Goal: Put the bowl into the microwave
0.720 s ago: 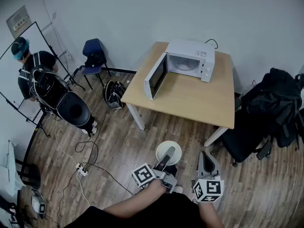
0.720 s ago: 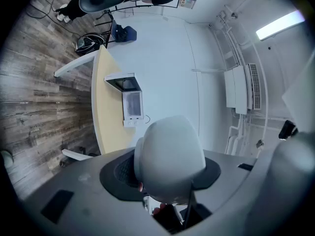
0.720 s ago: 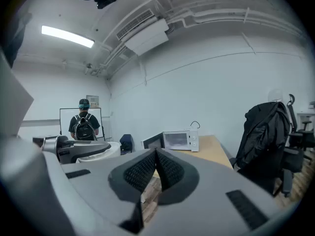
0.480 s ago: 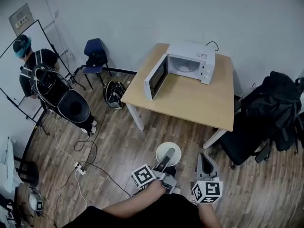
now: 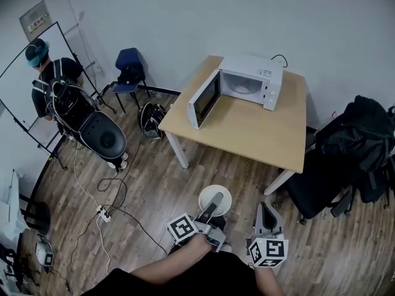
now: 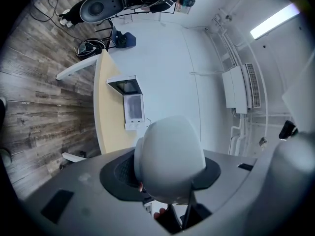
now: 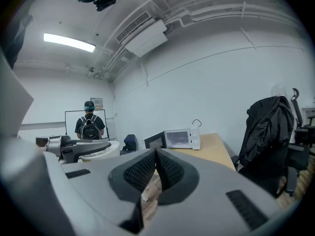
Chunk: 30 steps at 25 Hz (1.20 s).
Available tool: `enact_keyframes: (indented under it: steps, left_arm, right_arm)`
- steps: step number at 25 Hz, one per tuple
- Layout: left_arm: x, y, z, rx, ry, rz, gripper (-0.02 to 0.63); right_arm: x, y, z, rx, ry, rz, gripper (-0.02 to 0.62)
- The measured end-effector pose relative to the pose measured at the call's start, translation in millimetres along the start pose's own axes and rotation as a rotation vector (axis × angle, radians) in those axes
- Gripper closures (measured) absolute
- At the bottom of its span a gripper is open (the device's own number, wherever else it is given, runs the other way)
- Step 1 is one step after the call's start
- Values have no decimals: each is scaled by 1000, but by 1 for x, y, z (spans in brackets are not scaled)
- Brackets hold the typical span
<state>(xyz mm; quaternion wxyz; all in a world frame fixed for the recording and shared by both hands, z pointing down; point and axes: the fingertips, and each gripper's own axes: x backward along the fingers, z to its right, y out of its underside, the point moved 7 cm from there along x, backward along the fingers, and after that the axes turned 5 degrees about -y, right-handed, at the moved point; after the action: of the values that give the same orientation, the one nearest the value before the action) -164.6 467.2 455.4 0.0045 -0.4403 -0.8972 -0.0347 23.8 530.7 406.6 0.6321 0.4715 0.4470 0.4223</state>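
A white bowl hangs above the wooden floor, close in front of me. My left gripper is shut on its rim, with one finger lying inside it. The left gripper view has the bowl's pale underside filling the space between the jaws. My right gripper is beside it on the right, shut and empty; its pads meet. The white microwave stands at the back of the wooden table, door swung open to the left. It also shows far off as the microwave.
A blue chair and a black bag are left of the table. A chair piled with black backpacks stands to the right. A person with a dark machine is at the far left. Cables and a power strip lie on the floor.
Both grippers and the bowl sit slightly further left in the view. The table and microwave appear a little closer. The person at the left has shifted slightly.
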Motion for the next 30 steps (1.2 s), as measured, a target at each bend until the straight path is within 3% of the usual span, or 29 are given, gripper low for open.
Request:
enact_keyframes:
  steps: [6,14,19,30]
  left_arm:
    - [-5,-1,-13,-11,-35,-8,394]
    - [-62,-26,-32,3,-35,-28,394]
    - [-124,-57,-41,1,-38,-48,394]
    - [-252,-143,-60,-8,-66,-120,394]
  right_arm:
    - [-7,10,7,-14,-8,-19,535]
    - [-45,9,37,-11,17,-55,535]
    - [-99,-5,59,13,-16,-71,535]
    - [-255,-47,98,-20,22,-99,537]
